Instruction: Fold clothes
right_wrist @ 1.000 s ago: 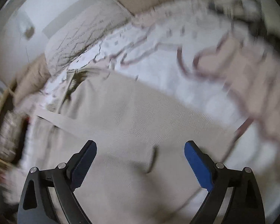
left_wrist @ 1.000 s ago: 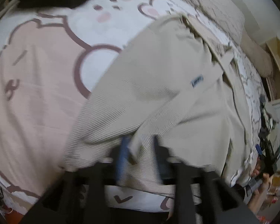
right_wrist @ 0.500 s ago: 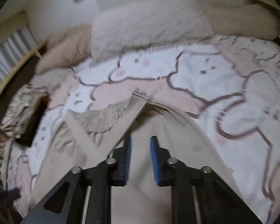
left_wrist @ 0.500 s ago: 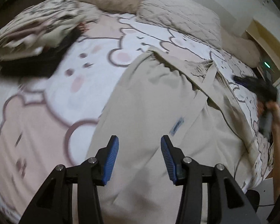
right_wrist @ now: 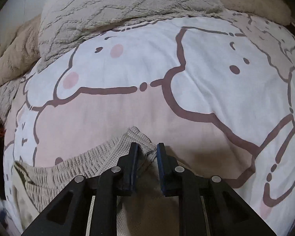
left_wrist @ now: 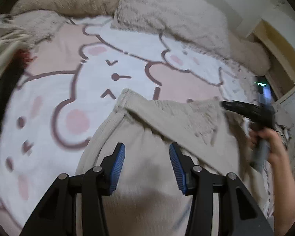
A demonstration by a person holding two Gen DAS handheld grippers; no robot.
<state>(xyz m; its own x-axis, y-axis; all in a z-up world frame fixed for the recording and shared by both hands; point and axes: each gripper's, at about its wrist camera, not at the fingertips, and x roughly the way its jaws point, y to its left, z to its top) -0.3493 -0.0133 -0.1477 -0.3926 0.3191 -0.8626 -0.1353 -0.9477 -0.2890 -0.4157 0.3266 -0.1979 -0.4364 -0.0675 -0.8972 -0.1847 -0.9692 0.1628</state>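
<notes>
The right gripper [right_wrist: 147, 158] pinches a corner of the beige clothes [right_wrist: 112, 157]. The left gripper [left_wrist: 147, 166] hangs open above the same cloth, with nothing pinched. The clothes lie spread on the bed [right_wrist: 206, 63], on a cover with cartoon bears, near fluffy pillows [right_wrist: 127, 4].

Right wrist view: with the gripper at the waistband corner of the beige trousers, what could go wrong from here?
1. The right gripper has only the very tip of the waistband corner between its fingers; it may slip free when pulled.
2. The left gripper hovers open above the beige trousers, so one-sided pulling could skew the fold.
3. The fabric could drag and bunch on the bedsheet.
</notes>
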